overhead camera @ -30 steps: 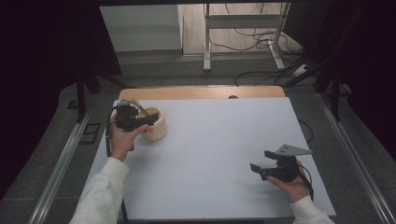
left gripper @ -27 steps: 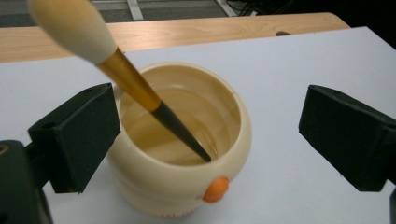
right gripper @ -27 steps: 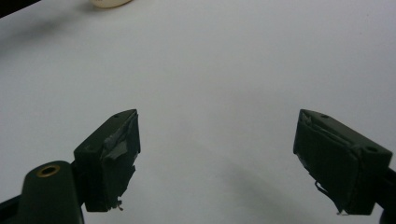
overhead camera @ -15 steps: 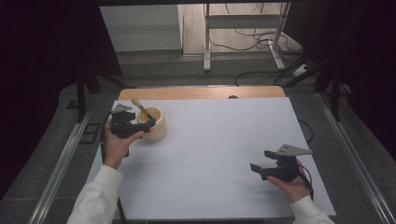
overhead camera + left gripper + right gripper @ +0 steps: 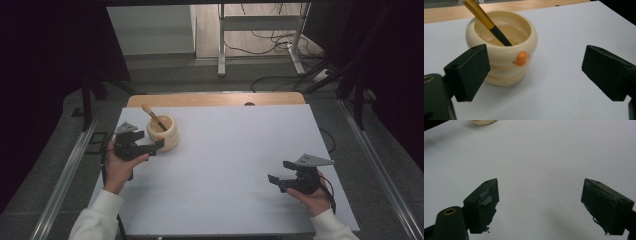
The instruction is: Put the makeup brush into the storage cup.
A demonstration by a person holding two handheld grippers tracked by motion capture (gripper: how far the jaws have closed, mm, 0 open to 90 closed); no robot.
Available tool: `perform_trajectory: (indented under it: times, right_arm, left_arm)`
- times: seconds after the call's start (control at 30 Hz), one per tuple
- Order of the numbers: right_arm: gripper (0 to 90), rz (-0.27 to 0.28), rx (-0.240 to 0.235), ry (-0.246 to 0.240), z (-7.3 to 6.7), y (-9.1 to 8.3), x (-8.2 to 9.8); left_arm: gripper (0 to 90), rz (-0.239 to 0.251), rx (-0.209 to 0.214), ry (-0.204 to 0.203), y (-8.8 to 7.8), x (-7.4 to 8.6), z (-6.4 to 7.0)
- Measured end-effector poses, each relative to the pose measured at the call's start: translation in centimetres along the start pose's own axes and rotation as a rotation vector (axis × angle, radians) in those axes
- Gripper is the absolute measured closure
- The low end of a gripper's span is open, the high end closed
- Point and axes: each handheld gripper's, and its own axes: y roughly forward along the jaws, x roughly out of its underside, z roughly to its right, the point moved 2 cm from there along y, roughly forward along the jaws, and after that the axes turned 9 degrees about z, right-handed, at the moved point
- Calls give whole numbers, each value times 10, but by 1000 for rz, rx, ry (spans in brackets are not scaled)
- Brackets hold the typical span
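A cream round pot (image 5: 164, 132) (image 5: 504, 53) with a small orange knob stands on the white table near its far left. A brush with a gold and black handle (image 5: 154, 117) (image 5: 486, 22) leans in it, tilted up to the left. My left gripper (image 5: 156, 144) (image 5: 534, 72) is open just in front of the pot, empty, with the pot beyond its left jaw. Near the table's front right, my right gripper (image 5: 277, 176) (image 5: 541, 205) is open over bare white surface, holding nothing.
The white table top (image 5: 235, 150) has a wooden strip (image 5: 215, 99) along its far edge. Metal rails run down both sides. Cables and a stand's legs lie on the floor beyond. The pot's base (image 5: 482, 122) peeks in at the top of the right gripper view.
My left gripper has let go of the brush, opened, and drawn back toward the person from above the pot. The brush now leans in the pot. The right gripper has stayed still.
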Motion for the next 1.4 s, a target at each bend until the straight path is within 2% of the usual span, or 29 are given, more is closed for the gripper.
perform_trajectory:
  times: [0.23, 0.37, 0.67, 0.77, 0.87, 0.97, 1.03, 1.13, 1.27, 1.4]
  right_arm:
    - [154, -4, 1, -5, -1, 1, 0]
    - [154, -5, 3, -3, -1, 1, 0]
    - [154, -10, 4, -13, -4, 3, -2]
    - [152, -14, 1, -16, -5, 2, -1]
    - [152, -17, 0, -17, -5, 2, 0]
    - [152, -21, 0, -18, -5, 2, 1]
    - [152, -22, 0, -19, -5, 2, 1]
    - [152, -27, 3, -22, -5, 3, 1]
    - [152, -27, 2, -23, -5, 3, 1]
    - [151, -29, 2, -23, -5, 3, 2]
  left_arm:
    - [92, -22, 35, 21, -5, 14, 9]
    - [92, -25, 40, 19, -10, 24, 12]
    - [97, -53, 13, 13, -17, 48, 12]
    - [100, -61, 0, 26, -20, 57, 16]
    - [102, -69, 8, 24, -22, 64, 20]
    - [104, -88, -1, 51, -24, 72, 25]
    - [105, -91, -5, 51, -26, 76, 26]
    - [114, -91, -8, 57, -26, 80, 29]
    - [115, -78, -11, 68, -28, 79, 30]
    - [117, -86, -14, 70, -28, 81, 30]
